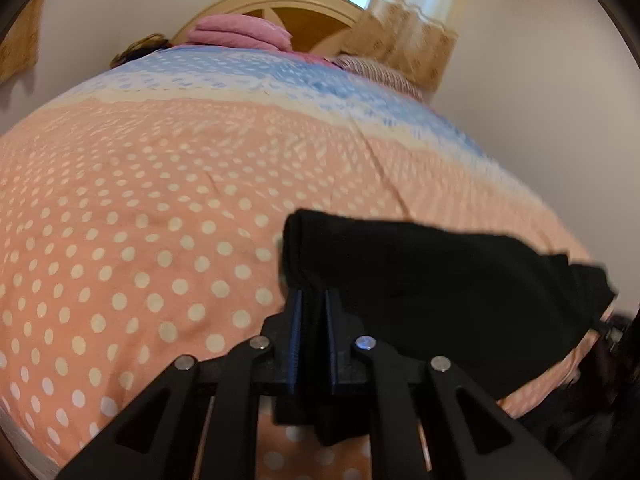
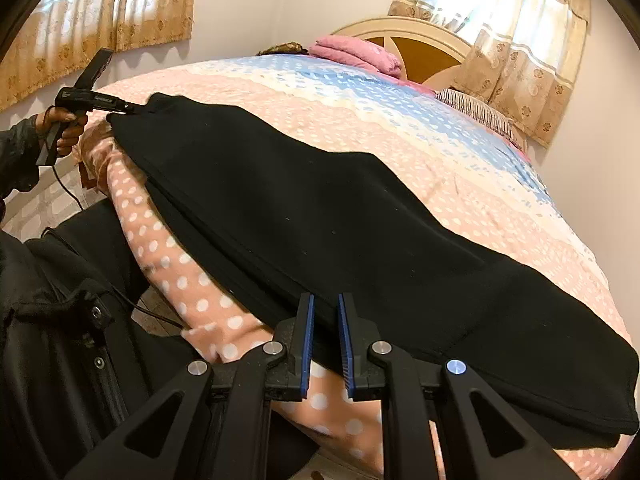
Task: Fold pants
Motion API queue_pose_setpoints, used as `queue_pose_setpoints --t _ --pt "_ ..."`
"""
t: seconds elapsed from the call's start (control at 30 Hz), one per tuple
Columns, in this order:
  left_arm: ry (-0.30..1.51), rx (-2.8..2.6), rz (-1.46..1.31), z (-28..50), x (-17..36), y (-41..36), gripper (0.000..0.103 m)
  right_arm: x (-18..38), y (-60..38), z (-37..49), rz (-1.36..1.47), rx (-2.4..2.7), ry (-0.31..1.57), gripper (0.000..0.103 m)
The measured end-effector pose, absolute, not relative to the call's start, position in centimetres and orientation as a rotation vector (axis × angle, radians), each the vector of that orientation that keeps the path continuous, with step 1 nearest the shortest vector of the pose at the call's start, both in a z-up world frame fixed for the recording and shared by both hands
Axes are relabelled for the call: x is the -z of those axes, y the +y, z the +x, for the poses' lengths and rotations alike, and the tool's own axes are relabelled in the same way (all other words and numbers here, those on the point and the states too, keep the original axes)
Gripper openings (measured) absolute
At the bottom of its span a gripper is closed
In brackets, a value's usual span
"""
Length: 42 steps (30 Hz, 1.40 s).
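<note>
Black pants (image 2: 320, 220) lie stretched along the near edge of a bed, folded lengthwise. My left gripper (image 1: 313, 300) is shut on one end of the pants (image 1: 420, 280); black cloth sits between its fingers. In the right wrist view that left gripper (image 2: 128, 107) shows at the far left, held by a hand, pinching the far end. My right gripper (image 2: 325, 312) is at the pants' near edge, jaws narrowly apart with the cloth edge lying between them; it seems to be gripping it.
The bed's pink polka-dot and blue cover (image 1: 160, 200) spreads ahead. Pink folded bedding (image 2: 356, 52) and a striped pillow (image 2: 476, 110) lie by the headboard (image 2: 424, 40). Curtained windows (image 2: 516, 8) are behind. The person's dark clothing (image 2: 60, 340) is at the left.
</note>
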<state>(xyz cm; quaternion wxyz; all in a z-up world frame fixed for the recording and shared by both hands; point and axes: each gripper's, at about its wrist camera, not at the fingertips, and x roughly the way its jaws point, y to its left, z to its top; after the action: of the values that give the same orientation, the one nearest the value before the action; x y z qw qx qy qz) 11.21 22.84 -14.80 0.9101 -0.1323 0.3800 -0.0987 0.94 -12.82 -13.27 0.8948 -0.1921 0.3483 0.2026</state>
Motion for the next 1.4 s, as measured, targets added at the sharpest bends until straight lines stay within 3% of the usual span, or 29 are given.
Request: queue_pose_setpoints --t 0.37,0.57,0.63,0.67,0.7,0.77,0.83,1.03,1.27,1.4 --pt "0.765 0.145 -0.326 10.7 12.4 25.9 0.011 12.8 -14.1 1.8 -0.308 -0.387 0.713 0.013" --pt "0.811 0.127 -0.350 11.6 14.3 27.3 0.012 13.1 -14.0 1.9 -0.286 -0.387 0.716 0.014" --pt "0.815 0.111 -0.341 11.7 14.8 26.9 0.016 13.3 -14.2 2.0 -0.276 -0.385 0.726 0.026" --pt "0.809 0.105 -0.344 11.7 14.9 26.9 0.017 13.3 -14.3 2.0 -0.271 -0.379 0.730 0.049" --pt "0.800 0.100 -0.345 11.6 14.8 26.9 0.020 13.1 -14.7 1.9 -0.260 -0.373 0.729 0.063" --pt "0.774 0.062 -0.328 11.0 14.4 27.0 0.028 12.3 -15.9 1.9 -0.239 -0.352 0.721 0.063" --pt "0.737 0.034 -0.317 10.2 13.5 27.5 0.047 11.1 -18.0 1.8 -0.225 -0.281 0.701 0.063" --pt "0.663 -0.017 -0.289 9.3 11.1 27.4 0.075 6.3 -30.3 2.3 -0.030 0.052 0.617 0.063" --pt "0.696 0.030 -0.230 10.3 12.4 23.5 0.075 5.2 -42.5 -2.2 0.350 0.270 0.590 0.062" --pt "0.736 0.025 -0.195 11.2 13.7 22.6 0.075 7.7 -43.7 -4.1 0.375 0.308 0.663 0.047"
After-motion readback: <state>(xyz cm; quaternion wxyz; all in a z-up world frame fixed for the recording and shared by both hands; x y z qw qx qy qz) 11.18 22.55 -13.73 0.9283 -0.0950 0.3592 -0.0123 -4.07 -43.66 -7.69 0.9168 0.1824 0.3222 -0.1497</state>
